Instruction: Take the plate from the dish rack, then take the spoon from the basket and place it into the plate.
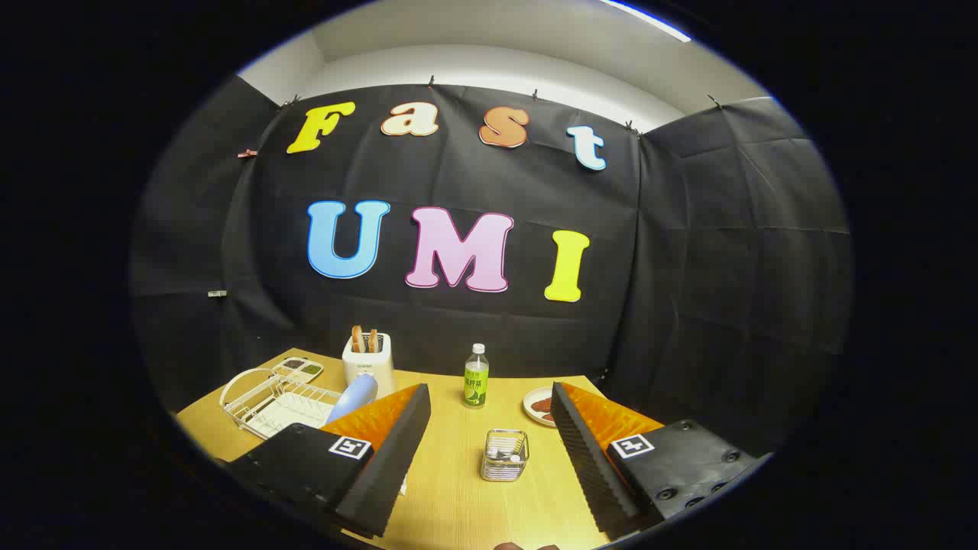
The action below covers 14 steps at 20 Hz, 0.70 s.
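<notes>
My gripper (489, 391) hangs open above the wooden table (451, 496), with nothing between its fingers. A small wire mesh basket (505, 456) stands on the table between the fingers, and the spoon (498, 452) shows dimly inside it. To the left, beyond the left finger, a white wire dish rack (271, 403) holds a pale blue plate (353, 397) standing on edge. The left finger hides the plate's lower part.
A white toaster (367, 360) with bread slices stands behind the rack, next to a small compartment tray (299, 370). A green-labelled bottle (475, 378) stands ahead of the fingers. A small dish with brown food (539, 405) lies by the right finger.
</notes>
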Tool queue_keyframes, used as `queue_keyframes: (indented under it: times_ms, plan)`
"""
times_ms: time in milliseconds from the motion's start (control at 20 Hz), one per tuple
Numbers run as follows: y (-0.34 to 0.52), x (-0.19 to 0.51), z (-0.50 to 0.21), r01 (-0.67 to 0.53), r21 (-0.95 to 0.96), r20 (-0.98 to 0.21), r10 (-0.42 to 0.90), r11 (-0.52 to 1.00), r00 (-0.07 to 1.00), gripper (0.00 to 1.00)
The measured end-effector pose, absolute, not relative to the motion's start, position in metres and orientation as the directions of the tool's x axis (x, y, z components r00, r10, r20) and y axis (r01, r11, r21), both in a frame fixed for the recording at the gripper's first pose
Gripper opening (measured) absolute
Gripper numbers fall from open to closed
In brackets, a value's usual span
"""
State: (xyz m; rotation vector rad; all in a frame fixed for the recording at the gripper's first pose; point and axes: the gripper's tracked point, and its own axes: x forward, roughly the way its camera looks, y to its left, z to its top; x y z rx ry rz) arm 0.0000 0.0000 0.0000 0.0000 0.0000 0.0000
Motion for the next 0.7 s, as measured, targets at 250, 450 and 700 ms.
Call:
queue_keyframes:
  times_ms: [250,450,700]
  plan:
    - [-0.0003,-0.0025,-0.0062,0.008,0.034,-0.012,-0.007,0.999,1.000,0.97]
    - [0.0001,-0.0090,-0.0052,-0.003,0.041,0.003,0.003,0.999,1.000,0.97]
    - [-0.0038,-0.0106,-0.0093,-0.007,0.044,0.002,0.007,0.999,1.000,0.97]
